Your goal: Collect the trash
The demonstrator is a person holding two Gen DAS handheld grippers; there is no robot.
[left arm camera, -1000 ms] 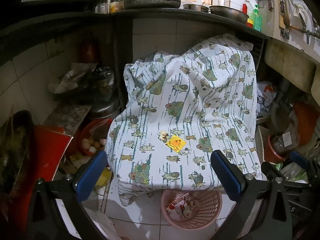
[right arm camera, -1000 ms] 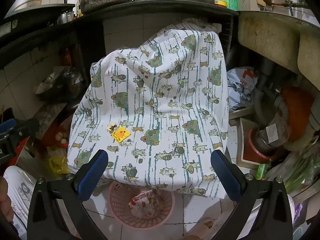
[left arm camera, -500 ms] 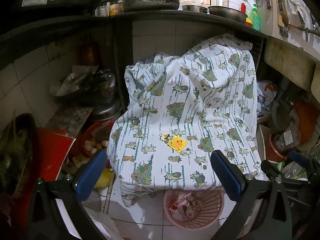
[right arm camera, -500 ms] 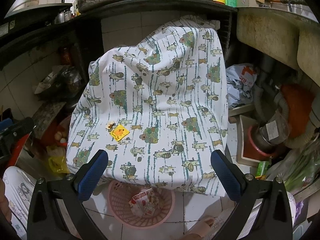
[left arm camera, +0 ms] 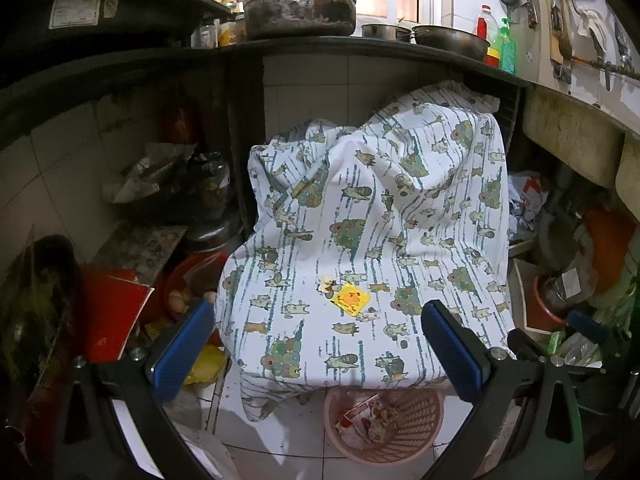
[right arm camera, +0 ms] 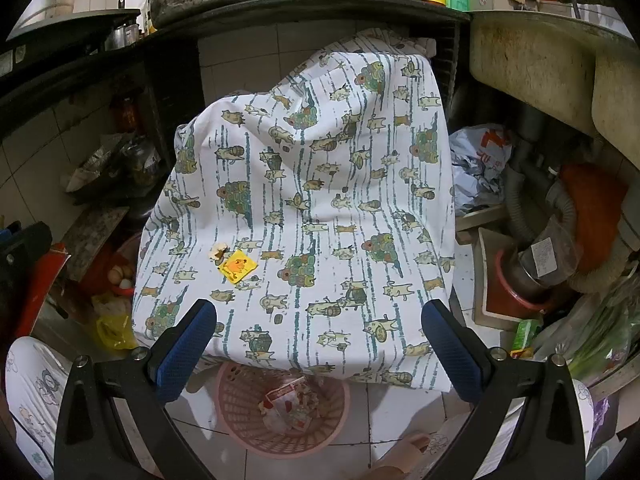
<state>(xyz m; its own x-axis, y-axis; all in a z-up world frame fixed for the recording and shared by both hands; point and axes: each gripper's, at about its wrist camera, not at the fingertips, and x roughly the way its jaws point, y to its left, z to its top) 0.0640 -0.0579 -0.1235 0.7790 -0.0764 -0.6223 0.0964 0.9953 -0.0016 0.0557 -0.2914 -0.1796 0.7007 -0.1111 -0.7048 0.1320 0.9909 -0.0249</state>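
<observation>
A cloth [left arm camera: 372, 240] drapes down from under the worktop [left arm camera: 360, 46] edge. On the cloth lie a wrapper [left arm camera: 351, 299] and, touching its left corner, a scrap [left arm camera: 325, 284]. On the floor [right arm camera: 392, 412] below the cloth's front edge stands a basket [left arm camera: 420, 412] with litter [left arm camera: 366, 420] in it.

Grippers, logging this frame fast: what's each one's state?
Left gripper: open, holding nothing.
Right gripper: open, holding nothing.
</observation>
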